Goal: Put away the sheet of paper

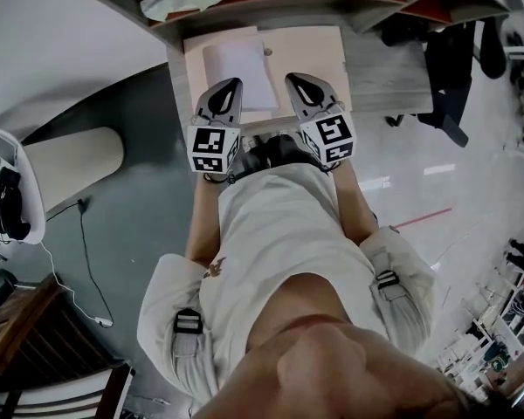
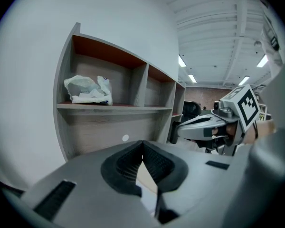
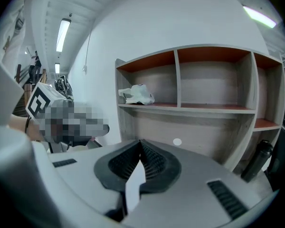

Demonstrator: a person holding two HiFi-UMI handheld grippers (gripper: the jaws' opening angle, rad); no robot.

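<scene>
A white sheet of paper [image 1: 240,70] lies on a tan board [image 1: 310,52] on the grey desk [image 1: 393,75] below the shelf unit. My left gripper [image 1: 235,84] hovers at the paper's near edge with its jaws closed tip to tip; the left gripper view shows the left gripper [image 2: 142,142] shut with nothing between the pads. My right gripper [image 1: 292,78] is over the tan board just right of the paper. In its own view the right gripper [image 3: 140,141] is shut, and only a pale strip of surface shows through the gap below the tips.
A wooden shelf unit [image 3: 204,108] stands at the back of the desk, with a crumpled white bag [image 3: 137,95] in its left compartment. A black bottle [image 3: 256,161] stands at the far right. A dark chair with clothing [image 1: 445,64] is to the desk's right.
</scene>
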